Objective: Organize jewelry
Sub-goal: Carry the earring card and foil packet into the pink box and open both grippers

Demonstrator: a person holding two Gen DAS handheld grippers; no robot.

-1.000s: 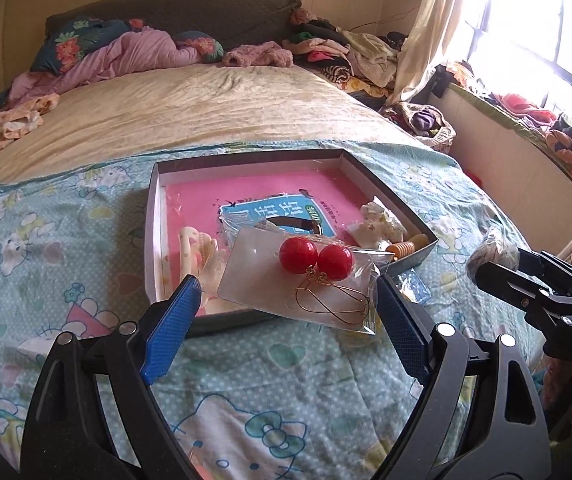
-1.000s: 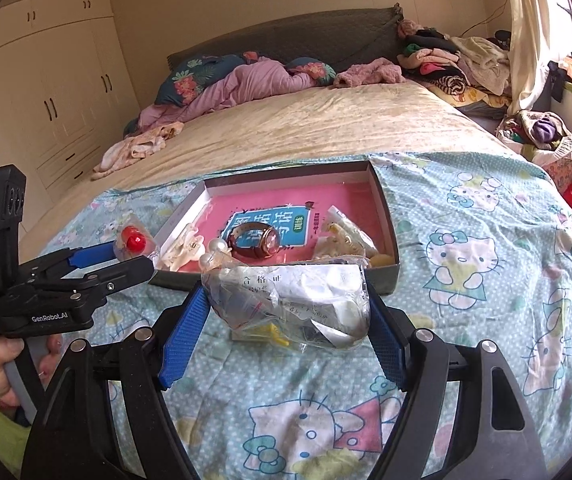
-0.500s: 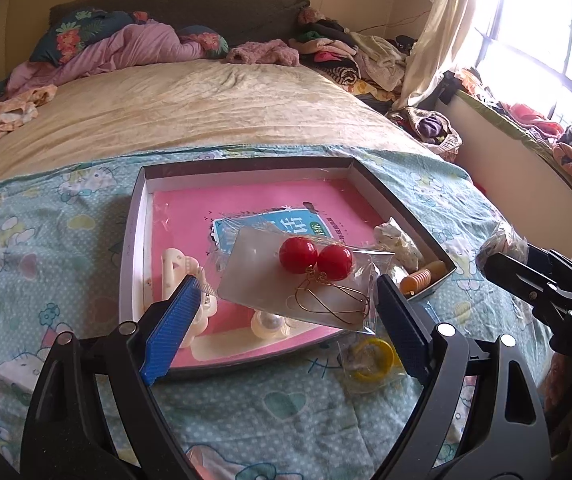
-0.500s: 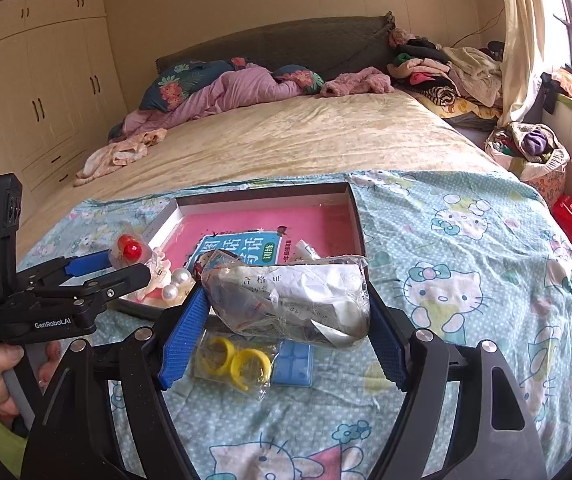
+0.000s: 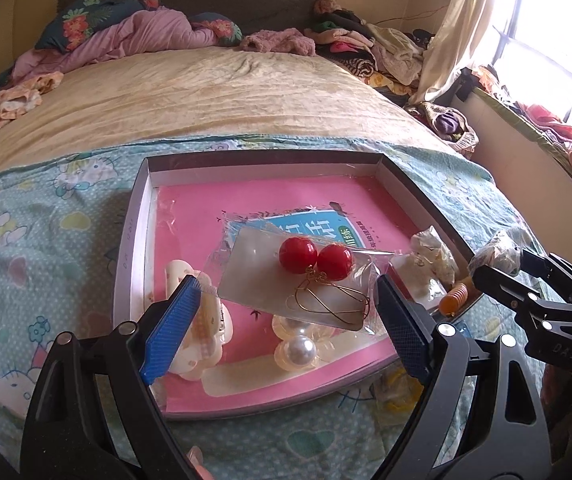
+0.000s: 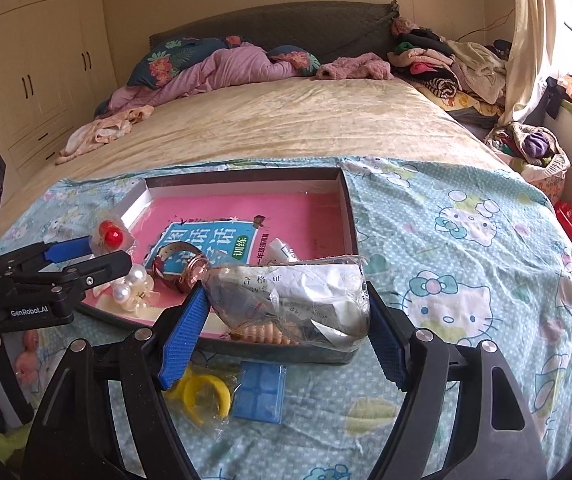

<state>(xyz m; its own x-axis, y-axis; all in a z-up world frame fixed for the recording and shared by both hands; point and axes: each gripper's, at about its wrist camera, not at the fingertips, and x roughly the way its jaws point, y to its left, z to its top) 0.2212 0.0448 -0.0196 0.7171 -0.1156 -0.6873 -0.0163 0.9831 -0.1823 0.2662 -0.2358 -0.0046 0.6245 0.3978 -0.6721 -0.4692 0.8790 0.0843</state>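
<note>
The left gripper (image 5: 288, 300) grasps a clear packet of red ball earrings (image 5: 298, 280) at frame center; the right gripper (image 6: 288, 320) grasps a crumpled plastic bag (image 6: 290, 296) over the box's (image 6: 245, 178) near edge.

Item count:
- Tray (image 6: 349, 216): one.
- Red bead earrings (image 5: 315, 259): two, in one clear bag at 12 o'clock of the left tool (image 5: 286, 316).
- Pearls (image 6: 129, 282): two.
- Watch (image 6: 181, 266): one.
- Yellow rings (image 6: 205, 396): two, bagged.
- Blue box (image 6: 259, 392): one.
- Tools: two; the right tool (image 6: 286, 336) carries one crumpled bag (image 6: 298, 296).
</note>
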